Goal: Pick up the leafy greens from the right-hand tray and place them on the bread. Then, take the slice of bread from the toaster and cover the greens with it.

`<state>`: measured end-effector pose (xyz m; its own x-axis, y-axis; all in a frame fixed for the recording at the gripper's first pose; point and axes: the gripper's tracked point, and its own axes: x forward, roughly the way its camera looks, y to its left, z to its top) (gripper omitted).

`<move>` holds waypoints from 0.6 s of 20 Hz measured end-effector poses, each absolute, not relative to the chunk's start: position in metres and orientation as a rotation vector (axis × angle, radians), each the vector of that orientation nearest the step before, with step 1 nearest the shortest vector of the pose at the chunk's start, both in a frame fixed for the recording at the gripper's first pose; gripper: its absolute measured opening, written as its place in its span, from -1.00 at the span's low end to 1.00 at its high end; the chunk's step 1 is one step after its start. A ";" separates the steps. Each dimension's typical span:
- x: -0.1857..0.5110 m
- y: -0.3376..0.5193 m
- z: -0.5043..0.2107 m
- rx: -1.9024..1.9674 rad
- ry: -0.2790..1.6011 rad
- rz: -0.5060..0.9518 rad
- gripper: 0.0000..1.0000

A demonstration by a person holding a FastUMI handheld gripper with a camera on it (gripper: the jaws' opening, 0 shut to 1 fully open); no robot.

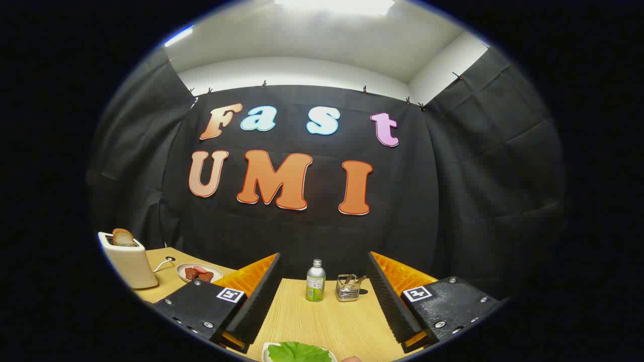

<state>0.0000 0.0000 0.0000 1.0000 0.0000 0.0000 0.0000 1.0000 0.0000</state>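
My gripper (322, 274) is open above the wooden table (322, 322), with nothing between its fingers. Leafy greens (297, 352) lie on a white tray (264, 350) below and just behind the fingertips, between the two fingers. Far off beyond the left finger stands a white toaster (128, 261) with a slice of bread (123, 237) sticking up out of its slot.
A small plate of reddish pieces (199, 272) sits next to the toaster, with the toaster's cord (163, 264) beside it. Ahead of the fingers stand a small metal bottle (315, 281) and a wire basket (348, 288), near the booth's wall.
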 end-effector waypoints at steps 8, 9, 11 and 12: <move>-0.003 0.015 0.002 0.022 0.033 0.006 0.97; -0.003 0.016 0.001 0.020 0.040 0.005 0.97; -0.004 0.019 0.003 0.019 0.043 0.007 0.97; -0.005 0.022 0.005 0.018 0.040 0.012 0.97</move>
<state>-0.0049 0.0218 0.0046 0.9991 0.0126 -0.0403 -0.0119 0.9998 0.0177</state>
